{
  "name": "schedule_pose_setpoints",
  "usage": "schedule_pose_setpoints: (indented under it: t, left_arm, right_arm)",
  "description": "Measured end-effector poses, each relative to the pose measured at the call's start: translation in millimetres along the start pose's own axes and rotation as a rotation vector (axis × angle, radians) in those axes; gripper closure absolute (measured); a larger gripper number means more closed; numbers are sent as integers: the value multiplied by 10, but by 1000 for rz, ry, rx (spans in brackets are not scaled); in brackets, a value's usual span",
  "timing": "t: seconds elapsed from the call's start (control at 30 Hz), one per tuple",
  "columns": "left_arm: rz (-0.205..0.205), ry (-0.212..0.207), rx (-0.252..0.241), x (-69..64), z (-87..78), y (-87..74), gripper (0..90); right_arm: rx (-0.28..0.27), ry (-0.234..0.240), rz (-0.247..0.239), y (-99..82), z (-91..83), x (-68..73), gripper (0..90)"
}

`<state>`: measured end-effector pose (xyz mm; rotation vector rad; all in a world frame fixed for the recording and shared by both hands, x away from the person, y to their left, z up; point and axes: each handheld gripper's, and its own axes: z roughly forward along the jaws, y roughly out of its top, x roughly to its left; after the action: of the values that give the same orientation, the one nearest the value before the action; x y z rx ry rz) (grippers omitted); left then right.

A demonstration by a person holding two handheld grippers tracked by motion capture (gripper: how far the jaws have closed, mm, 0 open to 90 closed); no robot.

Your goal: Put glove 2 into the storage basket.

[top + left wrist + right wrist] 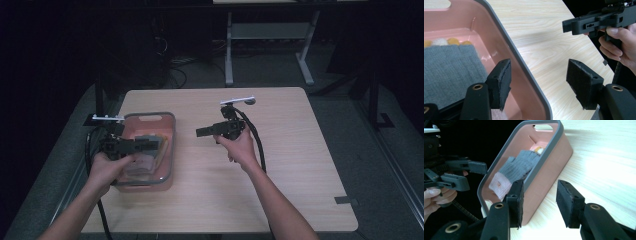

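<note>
Grey knitted glove point(520, 163) lying inside pink plastic tub point(167, 150), left gripper point(145, 144) over it, right gripper point(206, 131) beside tub (both jaws apart, empty).

one pink bin point(169, 150), one grey glove point(520, 166), two claws

A pale wood-grain tabletop point(300, 165) stands in a darkened room, a small dark tab point(346, 200) stuck near its right front corner. Beyond it, a white-legged table frame point(270, 37) and loose cables point(175, 67) rest on the grey floor point(345, 120).
</note>
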<state>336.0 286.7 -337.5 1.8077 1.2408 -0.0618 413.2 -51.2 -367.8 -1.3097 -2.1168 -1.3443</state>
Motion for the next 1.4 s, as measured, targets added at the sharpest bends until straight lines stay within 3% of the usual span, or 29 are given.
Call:
schedule_pose_setpoints:
  t: [1.4]
  left_arm:
    - [43, -63, 26, -335, 335, 38, 263]
  right_arm:
    - [-36, -28, 65, -234, -443, -330, 495]
